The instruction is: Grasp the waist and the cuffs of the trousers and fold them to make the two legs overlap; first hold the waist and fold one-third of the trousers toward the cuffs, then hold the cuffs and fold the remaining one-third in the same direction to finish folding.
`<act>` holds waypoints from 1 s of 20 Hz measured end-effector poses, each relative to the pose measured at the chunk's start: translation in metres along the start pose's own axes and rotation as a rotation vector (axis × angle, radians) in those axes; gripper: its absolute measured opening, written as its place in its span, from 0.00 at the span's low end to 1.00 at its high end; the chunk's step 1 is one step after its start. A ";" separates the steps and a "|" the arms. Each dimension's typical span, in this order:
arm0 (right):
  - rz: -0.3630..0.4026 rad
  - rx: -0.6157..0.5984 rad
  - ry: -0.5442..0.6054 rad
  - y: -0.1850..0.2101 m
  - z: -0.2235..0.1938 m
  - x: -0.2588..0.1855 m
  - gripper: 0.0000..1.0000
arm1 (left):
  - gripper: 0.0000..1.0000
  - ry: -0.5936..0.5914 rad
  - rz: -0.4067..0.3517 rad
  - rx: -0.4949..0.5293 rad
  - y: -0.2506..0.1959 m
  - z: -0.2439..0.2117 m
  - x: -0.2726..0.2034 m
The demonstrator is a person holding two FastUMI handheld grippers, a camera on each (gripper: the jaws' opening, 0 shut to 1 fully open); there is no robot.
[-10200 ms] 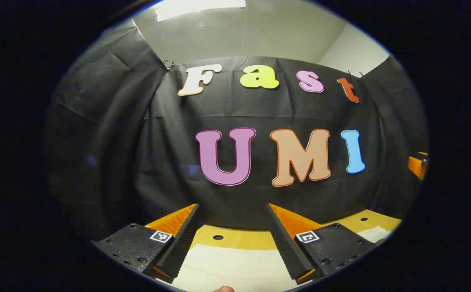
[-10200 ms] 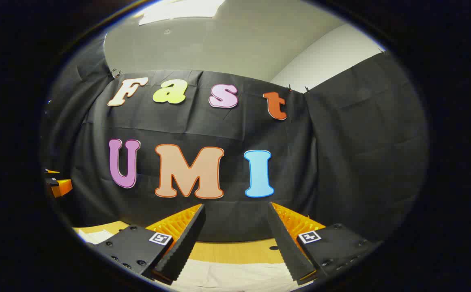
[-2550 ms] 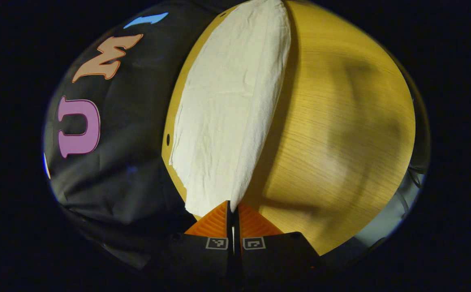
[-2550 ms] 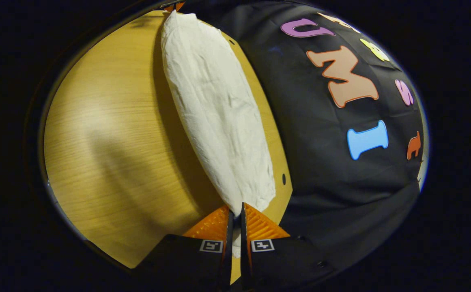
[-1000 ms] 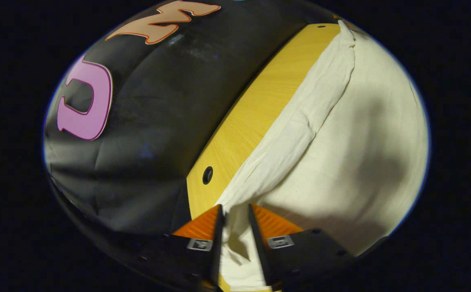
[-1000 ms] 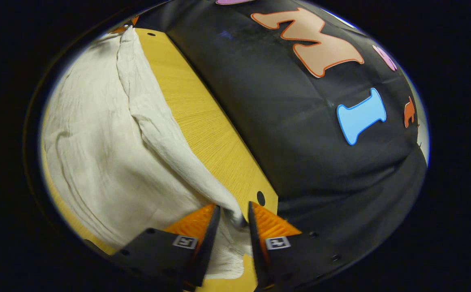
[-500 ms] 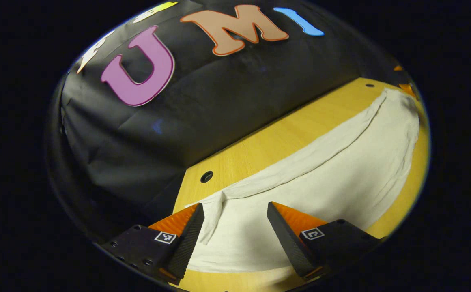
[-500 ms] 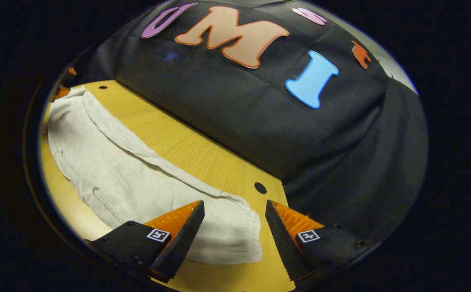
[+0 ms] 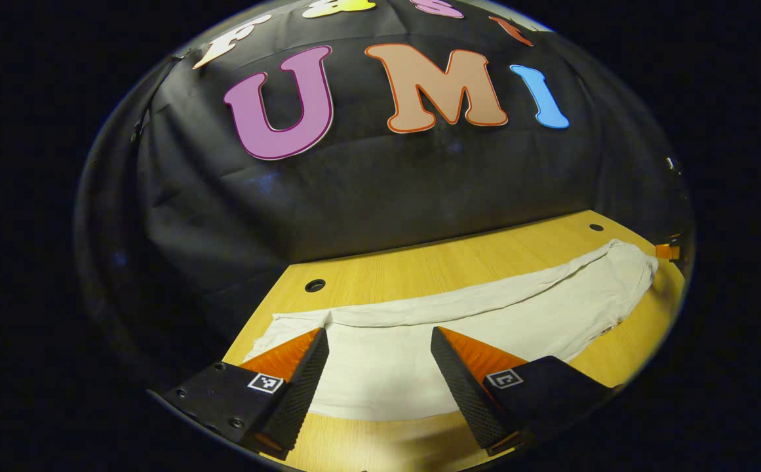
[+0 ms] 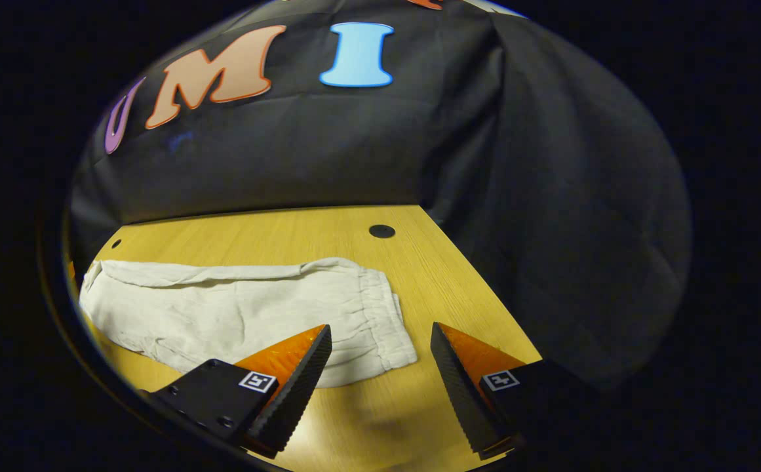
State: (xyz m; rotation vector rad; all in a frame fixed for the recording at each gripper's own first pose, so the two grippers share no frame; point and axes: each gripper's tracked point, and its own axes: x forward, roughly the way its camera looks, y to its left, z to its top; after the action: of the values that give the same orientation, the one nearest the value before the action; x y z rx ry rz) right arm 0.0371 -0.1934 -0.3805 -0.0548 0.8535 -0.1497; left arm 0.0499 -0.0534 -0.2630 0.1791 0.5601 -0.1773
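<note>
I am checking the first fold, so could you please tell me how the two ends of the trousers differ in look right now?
The waist end is gathered into a puckered band with a straight edge; the cuff end is plain, with no gathering. The waist end looks wider, the cuff end narrower. Both lie flat on the wooden table, free of the open left gripper and open right gripper.
</note>
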 end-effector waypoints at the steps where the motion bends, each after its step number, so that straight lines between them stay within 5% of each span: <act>1: 0.004 0.043 0.023 -0.002 -0.007 0.004 0.99 | 0.96 0.005 0.003 -0.004 0.000 0.000 0.000; 13: 0.042 0.646 0.207 0.012 -0.044 0.040 0.97 | 0.96 0.024 0.072 -0.014 0.013 -0.007 -0.034; 14: 0.042 0.684 0.221 0.013 -0.044 0.042 0.93 | 0.96 0.023 0.077 -0.015 0.013 -0.007 -0.036; 20: 0.051 0.768 0.271 -0.007 -0.052 0.047 0.23 | 0.96 0.025 0.091 -0.027 0.005 -0.006 -0.044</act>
State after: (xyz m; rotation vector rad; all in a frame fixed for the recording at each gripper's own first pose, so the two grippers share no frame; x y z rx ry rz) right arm 0.0274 -0.2065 -0.4491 0.7199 1.0180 -0.4348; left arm 0.0112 -0.0424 -0.2442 0.1806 0.5779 -0.0796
